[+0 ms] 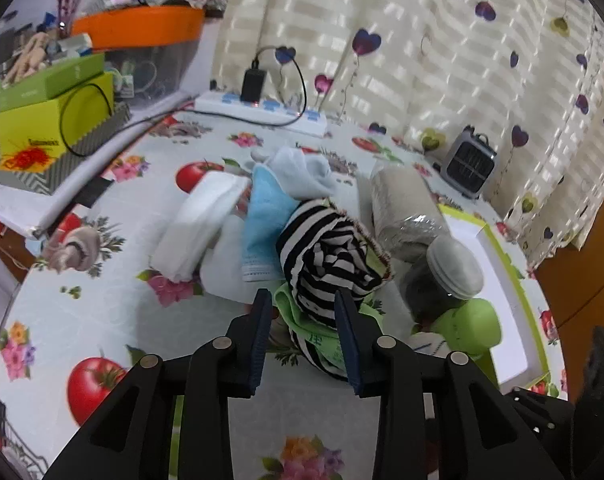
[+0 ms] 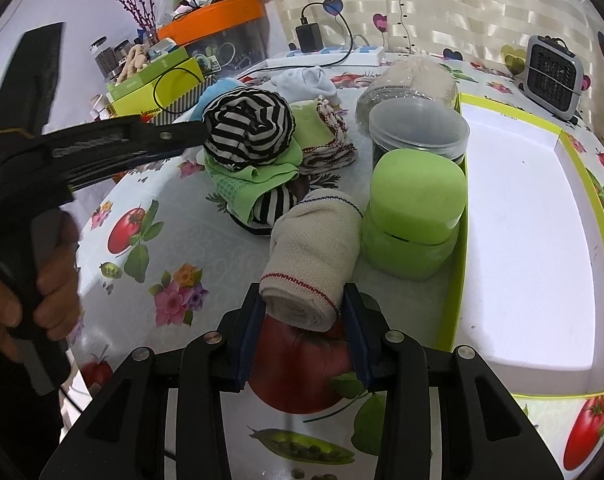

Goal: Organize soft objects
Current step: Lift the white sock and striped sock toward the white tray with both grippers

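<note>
Although the white tray [image 2: 513, 216] with the lime rim along the right edge of the counter [image 2: 206, 248] shows only a bare floor, the sorting looks barely begun: nothing soft lies in it as far as either view shows, and the cloths sit in a loose heap near the middle of the counter. A white folded cloth [image 1: 200, 224], a blue cloth [image 1: 266, 220] and a pale one behind them lie toward the far side, with a green cloth [image 2: 258, 178] and a trimmed cloth [image 2: 329, 136] beside the striped bundle [image 1: 329, 256]. The left hand-held gripper [image 1: 303, 336] is partly closed, its pads pressing either side of that black-and-white striped bundle, which sits on the green cloth; I judge it gripped, though whether it is lifted I cannot tell. The right hand-held gripper [image 2: 302, 320] is closed to the width of a beige rolled bandage [image 2: 313, 256], gripping its near end just beside a green lidded box [image 2: 415, 216] and a clear jar [image 2: 417, 132] standing against the tray's wall. Both pieces likely go into the tray next.
</note>
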The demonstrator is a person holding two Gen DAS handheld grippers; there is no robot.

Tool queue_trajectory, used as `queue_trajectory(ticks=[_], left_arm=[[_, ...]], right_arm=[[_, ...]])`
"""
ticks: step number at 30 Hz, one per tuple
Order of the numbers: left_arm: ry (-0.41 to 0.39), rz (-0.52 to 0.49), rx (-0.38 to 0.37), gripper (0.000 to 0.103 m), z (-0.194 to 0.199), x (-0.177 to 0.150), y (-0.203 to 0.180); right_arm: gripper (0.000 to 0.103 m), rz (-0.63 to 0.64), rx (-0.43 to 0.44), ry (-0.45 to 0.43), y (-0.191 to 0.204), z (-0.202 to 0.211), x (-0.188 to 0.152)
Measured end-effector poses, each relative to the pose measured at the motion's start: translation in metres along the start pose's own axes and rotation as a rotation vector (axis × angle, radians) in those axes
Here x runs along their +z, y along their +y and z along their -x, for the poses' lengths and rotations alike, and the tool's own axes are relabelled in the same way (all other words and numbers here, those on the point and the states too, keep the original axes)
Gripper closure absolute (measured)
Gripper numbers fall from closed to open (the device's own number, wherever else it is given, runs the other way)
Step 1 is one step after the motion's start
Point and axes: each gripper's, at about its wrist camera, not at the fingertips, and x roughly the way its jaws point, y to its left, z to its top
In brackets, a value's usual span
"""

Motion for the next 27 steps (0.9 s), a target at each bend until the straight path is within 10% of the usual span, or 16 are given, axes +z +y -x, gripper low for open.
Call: queue_trajectory(ticks=[14,27], left_arm=[[0.015,-0.044,-0.093,0.072,-0.014,0.008,-0.019],[-0.036,-0.090,0.004,0.065,-0.016,0.033,-0.010]], right_arm=[[0.063,0.006,-0.004,0.004,-0.001,-0.003,0.002],[0.063,0.010,-0.007,0.006,0.000,-0.005,0.002]])
